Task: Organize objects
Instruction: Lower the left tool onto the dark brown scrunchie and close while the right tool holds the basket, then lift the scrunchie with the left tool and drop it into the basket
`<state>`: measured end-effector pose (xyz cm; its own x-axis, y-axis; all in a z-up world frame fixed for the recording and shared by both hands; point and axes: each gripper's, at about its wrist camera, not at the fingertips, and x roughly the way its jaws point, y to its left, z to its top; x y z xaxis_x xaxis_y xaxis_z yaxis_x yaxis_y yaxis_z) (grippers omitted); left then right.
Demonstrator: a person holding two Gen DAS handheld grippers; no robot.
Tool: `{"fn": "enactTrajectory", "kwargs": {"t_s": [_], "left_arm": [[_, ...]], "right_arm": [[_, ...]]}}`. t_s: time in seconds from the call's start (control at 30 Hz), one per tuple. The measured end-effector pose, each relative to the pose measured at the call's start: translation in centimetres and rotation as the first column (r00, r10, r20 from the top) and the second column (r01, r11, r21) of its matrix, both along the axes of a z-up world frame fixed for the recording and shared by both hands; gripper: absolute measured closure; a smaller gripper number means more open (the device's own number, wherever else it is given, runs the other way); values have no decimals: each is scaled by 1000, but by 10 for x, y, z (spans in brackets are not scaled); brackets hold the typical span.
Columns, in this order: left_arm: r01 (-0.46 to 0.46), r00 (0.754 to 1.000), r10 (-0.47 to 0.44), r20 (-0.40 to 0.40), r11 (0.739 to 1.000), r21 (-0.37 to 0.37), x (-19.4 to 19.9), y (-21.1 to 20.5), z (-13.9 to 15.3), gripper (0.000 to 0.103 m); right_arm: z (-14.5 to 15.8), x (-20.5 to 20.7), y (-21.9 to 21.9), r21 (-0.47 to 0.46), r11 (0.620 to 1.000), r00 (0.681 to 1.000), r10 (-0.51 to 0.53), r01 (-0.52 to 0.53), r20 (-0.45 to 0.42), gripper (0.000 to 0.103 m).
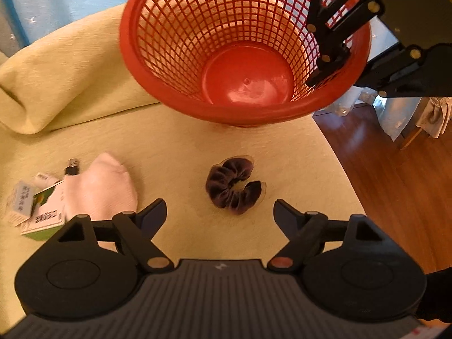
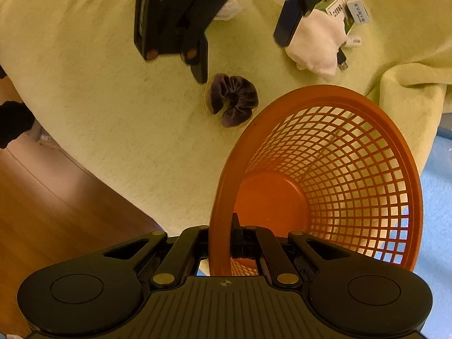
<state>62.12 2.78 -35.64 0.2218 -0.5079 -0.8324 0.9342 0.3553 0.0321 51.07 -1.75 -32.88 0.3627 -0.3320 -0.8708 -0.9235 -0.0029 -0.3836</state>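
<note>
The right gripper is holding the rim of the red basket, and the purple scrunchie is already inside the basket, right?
Not quite. The right gripper is shut on the rim of the red basket, but the purple scrunchie is not inside. The left wrist view shows it lying on the yellow cloth in front of the basket, with the open left gripper just short of it. The basket looks empty.
</note>
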Motion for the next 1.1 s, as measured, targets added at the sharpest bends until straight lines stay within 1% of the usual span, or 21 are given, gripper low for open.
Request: {"fn": "enactTrajectory", "kwargs": {"t_s": [0.1,0.2,0.23,0.27,0.3,0.33,0.37,0.4,0.47,0.53,0.7,0.83,1.0,1.1], "left_arm": [[11,1000,-11,-19,1000,0,3,-9,-8,26],[16,1000,-16,-25,1000,0,6,-18,-16,31],[17,1000,-17,-24,1000,2,7,-22,-19,36],[17,999,-17,-28,1000,5,8,-25,-22,44],[16,999,-16,-31,1000,11,9,-28,-24,49],[17,999,-16,-36,1000,18,10,-30,-27,58],[18,999,-17,-38,999,29,10,-33,-30,64],[21,999,-19,-37,999,37,11,-34,-31,67],[24,999,-22,-39,999,45,12,-34,-30,79],[15,999,-12,-41,998,61,13,-30,-26,87],[-17,999,19,-34,997,77,15,-8,-2,90],[-39,999,39,-2,997,71,17,14,33,90],[-69,997,68,30,997,18,26,28,86,90],[-50,997,51,55,999,-20,29,30,116,90]], "right_arm": [[-1,2,-3,5,1000,1000,-11,11,3,103],[-1,1,-4,8,1000,1000,-19,18,7,103],[-1,2,-5,8,1000,1000,-20,20,9,103],[-1,2,-5,8,1000,1000,-22,22,10,103],[-1,3,-5,9,1000,1000,-26,26,10,103],[-2,2,-6,9,1000,1000,-27,27,11,103],[-1,2,-6,11,1000,1000,-28,28,12,103],[-2,2,-6,11,999,999,-31,31,13,103],[-2,2,-6,13,999,999,-33,33,16,103],[-2,2,-6,15,999,999,-36,36,18,103],[1,4,-3,15,999,999,-39,39,19,103],[4,-1,-4,9,999,999,-34,34,19,103],[4,-4,-2,1,1000,999,-22,22,27,103],[5,-7,-2,-2,1000,999,-19,19,30,103]]}}
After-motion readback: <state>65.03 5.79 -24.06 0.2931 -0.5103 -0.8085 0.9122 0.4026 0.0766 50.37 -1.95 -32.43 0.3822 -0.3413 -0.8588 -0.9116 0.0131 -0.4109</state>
